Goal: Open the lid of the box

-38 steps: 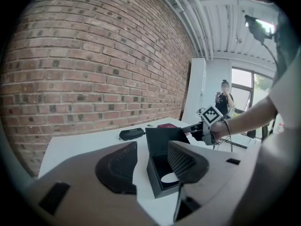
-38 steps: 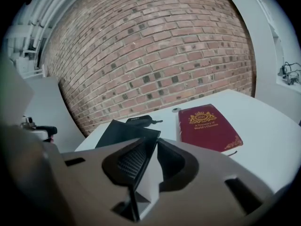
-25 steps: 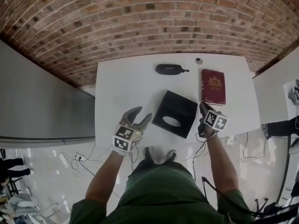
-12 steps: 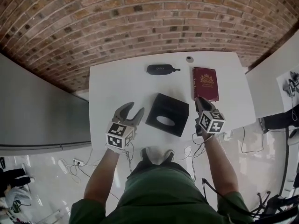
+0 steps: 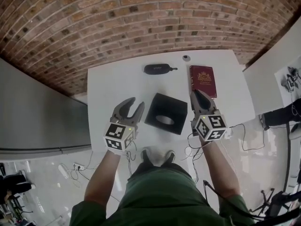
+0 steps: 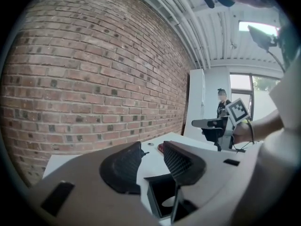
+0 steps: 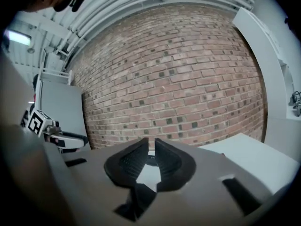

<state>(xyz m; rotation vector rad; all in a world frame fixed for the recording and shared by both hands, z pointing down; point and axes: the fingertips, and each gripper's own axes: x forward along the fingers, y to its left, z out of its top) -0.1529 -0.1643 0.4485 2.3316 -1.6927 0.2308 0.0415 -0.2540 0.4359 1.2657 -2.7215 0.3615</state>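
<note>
**Head view.** The box (image 5: 165, 113) sits at the middle of the table (image 5: 106, 88), turned cornerwise to the person. Its dark top with an oval opening is down, so the lid is judged not yet opened. The left gripper (image 5: 135, 103) hangs just left of the box and the right gripper (image 5: 195, 95) just right of it. Neither touches it. This flanking stance suits one gripper steadying the body while the other lifts the lid. A red book (image 5: 202, 80) and a black case (image 5: 157, 68) lie behind the box, away from the work.

**Left gripper view.** The left gripper (image 6: 151, 147) has its jaws apart with nothing between them; they have just been closing. The box (image 6: 162, 199) shows low, below the right-hand jaw and apart from it, so the gripper is above the box and released.

**Right gripper view.** The right gripper (image 7: 151, 147) has its jaws drawn almost together, leaving a thin slit that holds nothing. It faces the brick wall. The box is not in this view. A narrow set may suit catching a lid edge, though the grip point cannot be told yet.
</note>
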